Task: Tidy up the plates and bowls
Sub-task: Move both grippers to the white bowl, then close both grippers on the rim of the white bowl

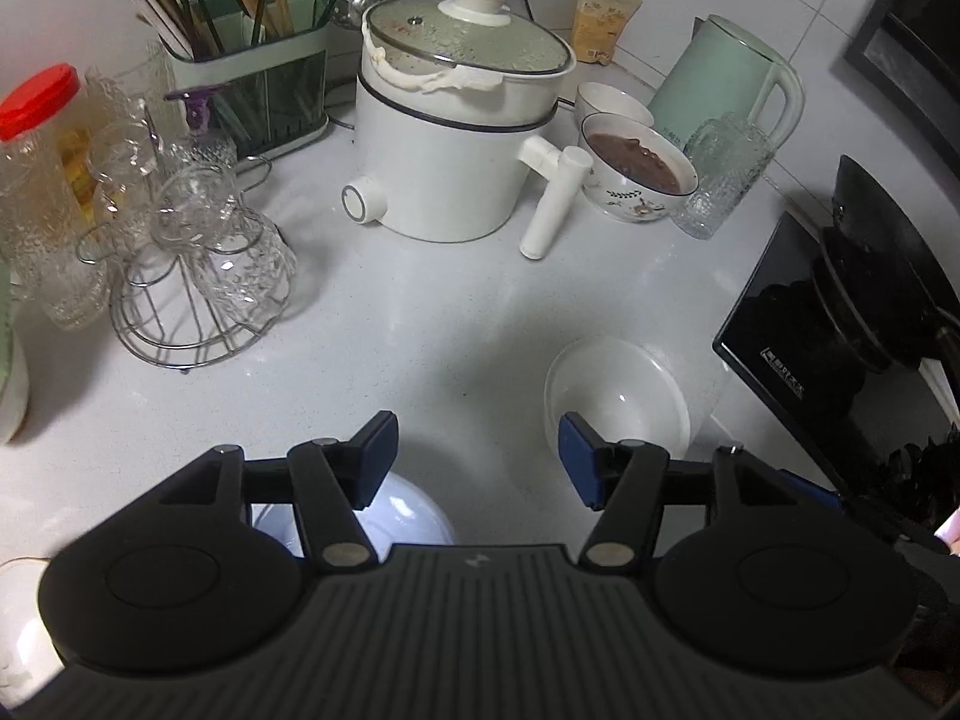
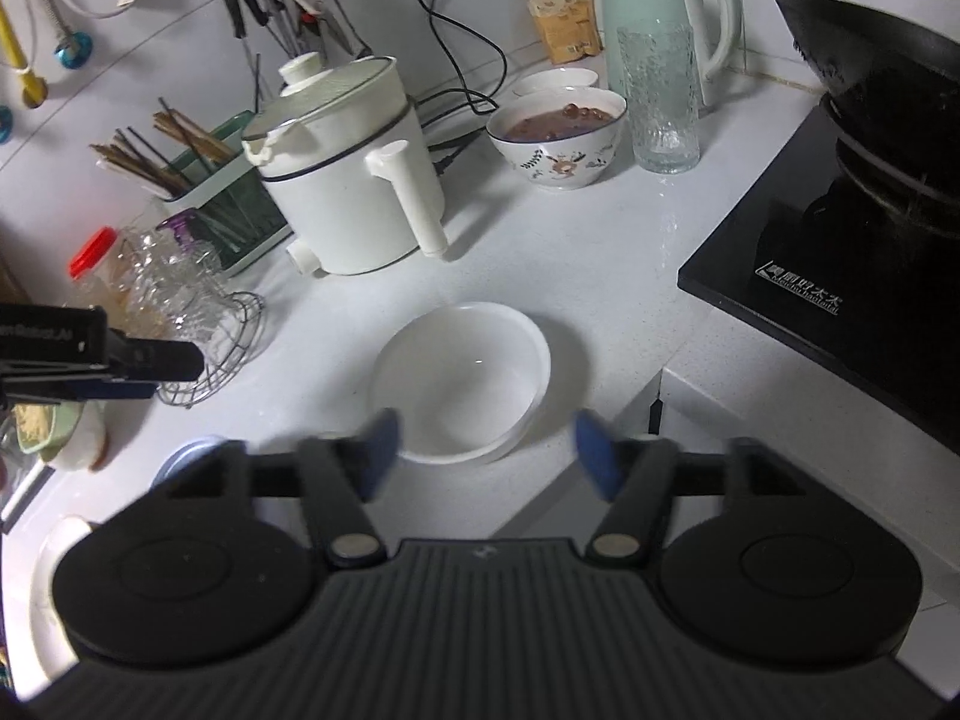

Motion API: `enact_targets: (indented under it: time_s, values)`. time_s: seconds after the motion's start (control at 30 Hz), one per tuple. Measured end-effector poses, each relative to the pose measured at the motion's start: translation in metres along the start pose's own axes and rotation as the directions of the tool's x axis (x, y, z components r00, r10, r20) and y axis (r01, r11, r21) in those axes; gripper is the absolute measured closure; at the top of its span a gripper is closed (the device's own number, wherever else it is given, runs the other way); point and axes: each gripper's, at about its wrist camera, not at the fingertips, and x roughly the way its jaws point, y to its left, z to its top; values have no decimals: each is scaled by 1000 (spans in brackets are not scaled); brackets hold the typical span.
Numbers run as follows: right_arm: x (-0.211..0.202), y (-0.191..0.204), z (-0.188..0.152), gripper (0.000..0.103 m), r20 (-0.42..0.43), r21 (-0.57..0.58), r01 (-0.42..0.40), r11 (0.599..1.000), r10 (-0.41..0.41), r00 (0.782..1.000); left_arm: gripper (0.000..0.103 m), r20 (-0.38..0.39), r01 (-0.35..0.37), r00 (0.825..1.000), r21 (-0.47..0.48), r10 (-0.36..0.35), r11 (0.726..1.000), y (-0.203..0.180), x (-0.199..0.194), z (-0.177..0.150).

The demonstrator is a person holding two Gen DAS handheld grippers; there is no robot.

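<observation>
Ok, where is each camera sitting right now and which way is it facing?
Left wrist: on the left tool, angled down at the counter toward the back wall; its open blue fingers show, a blue-white dish beneath them.
Right wrist: on the right tool, looking down across the counter at the white bowl; its open fingers show, plus the left tool at the left edge.
Shared: white bowl, electric pot, bowl of brown food, green kettle, stove.

white bowl (image 2: 462,381), mint kettle (image 2: 666,18), floral bowl (image 2: 558,141)
</observation>
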Motion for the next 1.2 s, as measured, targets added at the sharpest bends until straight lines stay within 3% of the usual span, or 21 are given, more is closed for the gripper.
enact_targets:
  time_s: [0.63, 0.77, 0.93, 1.0, 1.13, 1.2]
  values:
    - [51, -17, 32, 34, -54, 1, 24, 1000, -24, 998, 38, -139, 102, 985, 18, -99, 995, -22, 84, 32]
    - [65, -25, 33, 43, -94, 28, 29, 999, -26, 995, 39, -221, 114, 970, 44, -102, 992, -29, 108, 33]
    - [77, -27, 31, 57, -124, 34, 33, 999, -28, 992, 43, -252, 144, 960, 64, -123, 987, -31, 129, 36]
    - [82, -28, 30, 70, -133, 40, 32, 999, -26, 991, 47, -267, 160, 954, 64, -138, 985, -32, 135, 38]
    - [88, -28, 29, 80, -137, 43, 33, 999, -27, 990, 57, -284, 155, 952, 126, -114, 980, -38, 144, 39]
    - [90, -29, 27, 89, -142, 56, 31, 998, -23, 990, 68, -290, 159, 950, 123, -118, 980, -39, 146, 39]
